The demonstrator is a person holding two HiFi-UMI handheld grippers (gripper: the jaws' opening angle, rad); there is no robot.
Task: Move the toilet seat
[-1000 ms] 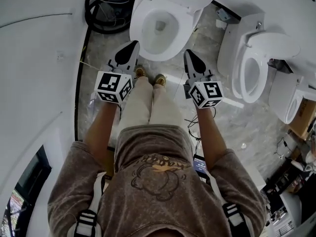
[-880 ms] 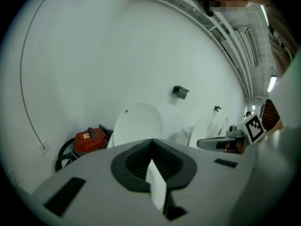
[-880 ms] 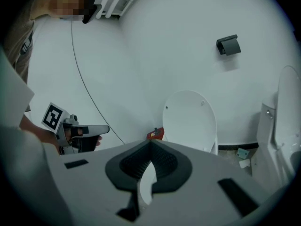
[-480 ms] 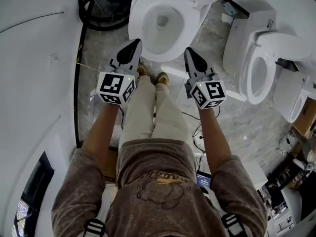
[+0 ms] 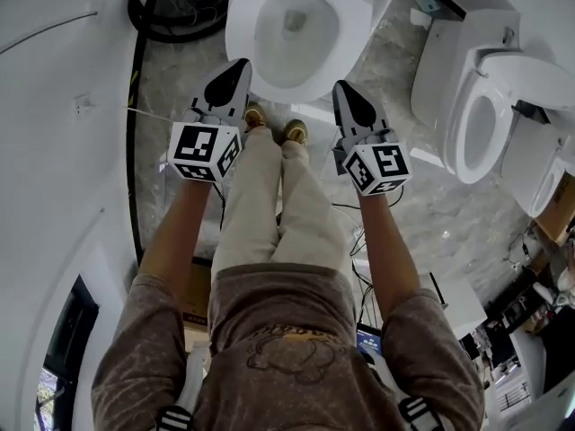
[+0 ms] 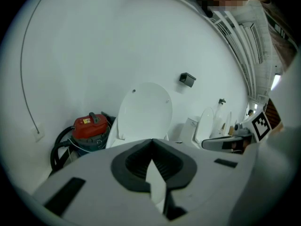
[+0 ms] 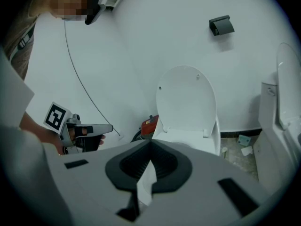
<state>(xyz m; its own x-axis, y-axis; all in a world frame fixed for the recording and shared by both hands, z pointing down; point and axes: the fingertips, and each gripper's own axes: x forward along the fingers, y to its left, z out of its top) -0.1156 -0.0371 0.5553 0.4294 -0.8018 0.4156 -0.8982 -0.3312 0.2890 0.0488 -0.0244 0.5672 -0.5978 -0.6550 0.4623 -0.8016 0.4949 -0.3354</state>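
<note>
Just ahead of my feet, the toilet seat lies flat on its bowl, its lid raised upright. My left gripper and right gripper hover near its front rim, both with jaws together and empty.

- Floor: grey marbled tile.
- Toilet, lid raised: just ahead of the left tongs and right tongs.
- Two further toilets: right of the right tongs.
- Red vacuum cleaner, black hose: ahead-left of the left tongs.
- Pair of shoes: between the tongs.
- Loose cables: behind the right tongs.
</note>
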